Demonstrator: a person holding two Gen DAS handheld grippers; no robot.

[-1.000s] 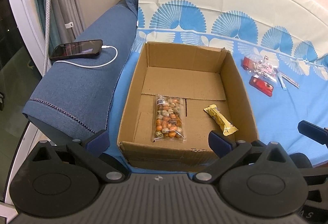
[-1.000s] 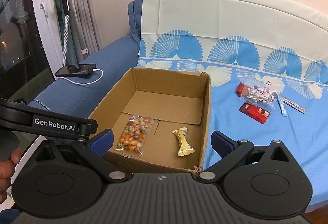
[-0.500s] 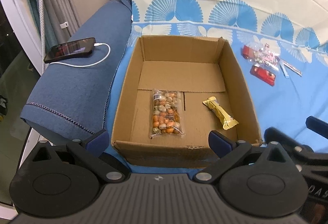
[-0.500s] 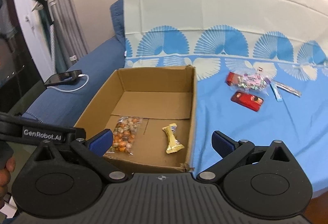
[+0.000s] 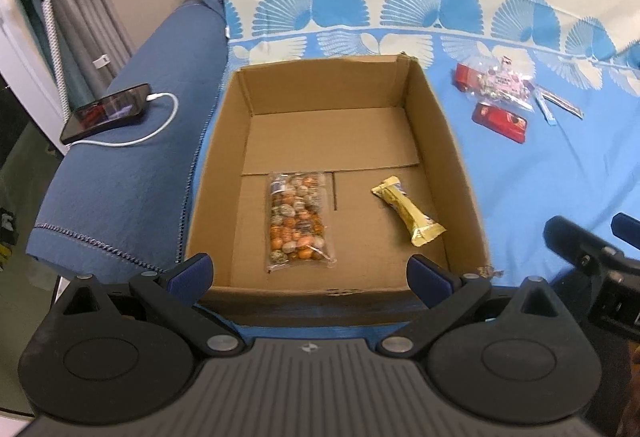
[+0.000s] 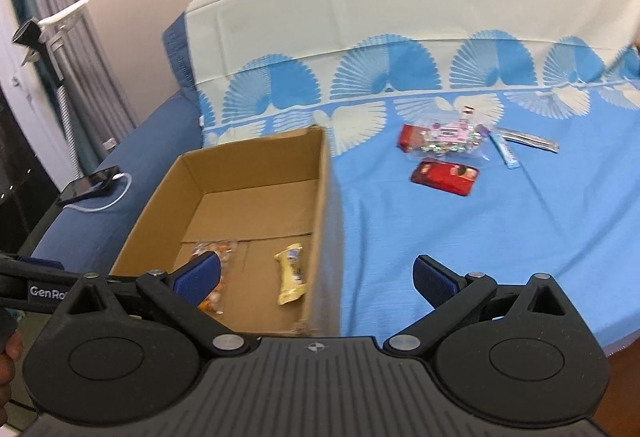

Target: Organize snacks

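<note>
Left gripper (image 5: 310,271) is held spread wide and empty above the near wall of the cardboard box (image 5: 448,141). Right gripper (image 6: 316,279) is likewise spread, empty, over the box's right wall. Nut bag (image 5: 298,221) and yellow bar (image 5: 408,215) lie inside; remaining snacks (image 6: 444,153) lie well beyond on the blue sheet (image 6: 440,237).

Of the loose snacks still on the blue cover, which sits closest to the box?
The red flat packet, lying alone in front of the cluster. The clear candy bag, the red pack behind it and the two thin sticks lie farther back.
</note>
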